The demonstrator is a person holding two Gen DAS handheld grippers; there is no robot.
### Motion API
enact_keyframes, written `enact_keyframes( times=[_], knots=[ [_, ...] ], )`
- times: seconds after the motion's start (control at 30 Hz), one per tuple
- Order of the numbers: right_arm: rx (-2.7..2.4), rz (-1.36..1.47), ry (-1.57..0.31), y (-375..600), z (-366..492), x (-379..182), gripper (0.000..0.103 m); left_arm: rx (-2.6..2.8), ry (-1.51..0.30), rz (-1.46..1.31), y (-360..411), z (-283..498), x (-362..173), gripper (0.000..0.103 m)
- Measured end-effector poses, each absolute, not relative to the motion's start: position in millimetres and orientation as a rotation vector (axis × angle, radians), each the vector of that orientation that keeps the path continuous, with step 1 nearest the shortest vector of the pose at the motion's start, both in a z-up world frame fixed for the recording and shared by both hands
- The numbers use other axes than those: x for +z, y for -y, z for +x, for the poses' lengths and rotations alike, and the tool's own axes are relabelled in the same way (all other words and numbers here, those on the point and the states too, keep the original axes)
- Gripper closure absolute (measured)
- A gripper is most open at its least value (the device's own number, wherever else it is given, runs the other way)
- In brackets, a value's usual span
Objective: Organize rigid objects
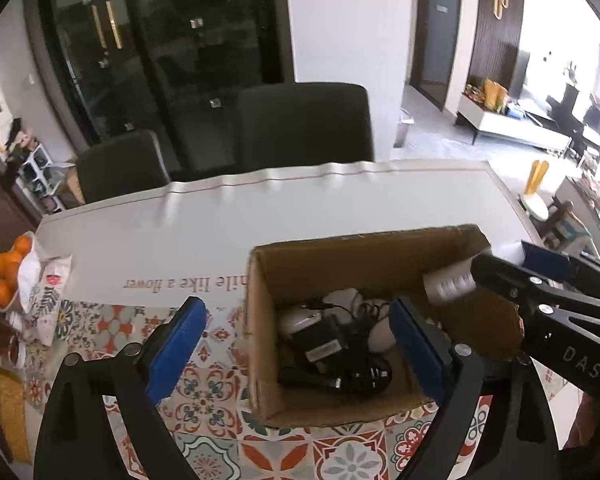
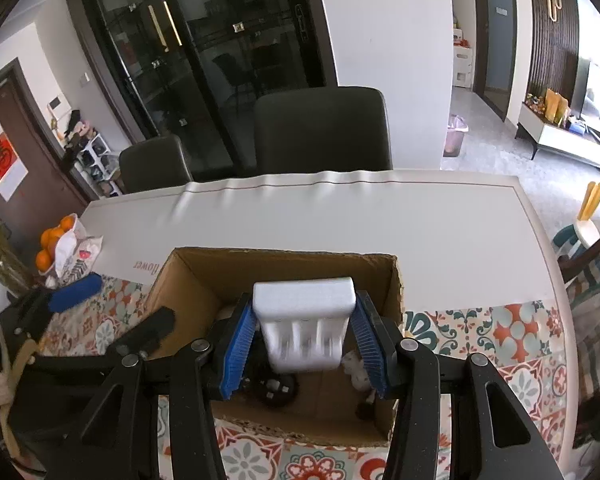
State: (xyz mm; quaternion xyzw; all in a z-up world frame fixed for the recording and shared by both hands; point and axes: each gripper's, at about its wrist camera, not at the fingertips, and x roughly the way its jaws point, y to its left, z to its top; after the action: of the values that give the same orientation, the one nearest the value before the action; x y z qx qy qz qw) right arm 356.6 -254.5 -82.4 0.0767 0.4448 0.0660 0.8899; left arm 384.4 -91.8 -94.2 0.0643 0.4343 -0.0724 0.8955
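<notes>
An open cardboard box [image 1: 380, 248] [image 2: 280, 256] stands on the patterned tablecloth. Inside lie black power adapters [image 1: 324, 344], tangled black cables and some white pieces. My right gripper [image 2: 305, 304] is shut on a white plastic charger block [image 2: 306, 320] with slots, held over the box interior. The left wrist view shows the same block [image 1: 448, 284] poking from the right gripper [image 1: 508, 264] above the box's right side. My left gripper [image 1: 296, 312] is open and holds nothing, its fingers straddling the box's left wall. It also shows at the left of the right wrist view [image 2: 116, 312].
A white bag [image 1: 44, 280] with oranges [image 2: 50, 240] sits at the table's left edge. Two dark chairs [image 1: 304, 124] stand behind the far edge. White tabletop [image 2: 340, 216] stretches beyond the box, and the patterned cloth [image 1: 204, 392] covers the near side.
</notes>
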Motion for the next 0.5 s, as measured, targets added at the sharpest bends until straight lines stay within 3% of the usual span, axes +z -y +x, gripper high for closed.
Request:
enact_keyframes(
  times=[0.07,0.17,0.43,0.5],
  knots=[
    [0.132,0.162,-0.94,254,357,-82,0.054,-0.128,-0.895,0.13,85,382,-89,0.007],
    [0.112,0.161,-0.952,254,354,-79,0.043,-0.094,-0.871,0.129,75,372,-81,0.004],
    [0.09,0.142,-0.929,249,314,-59,0.035,-0.054,-0.82,0.102,54,331,-63,0.0],
    [0.082,0.14,-0.908,249,297,-51,0.028,-0.056,-0.809,0.094,49,318,-57,0.0]
  ],
)
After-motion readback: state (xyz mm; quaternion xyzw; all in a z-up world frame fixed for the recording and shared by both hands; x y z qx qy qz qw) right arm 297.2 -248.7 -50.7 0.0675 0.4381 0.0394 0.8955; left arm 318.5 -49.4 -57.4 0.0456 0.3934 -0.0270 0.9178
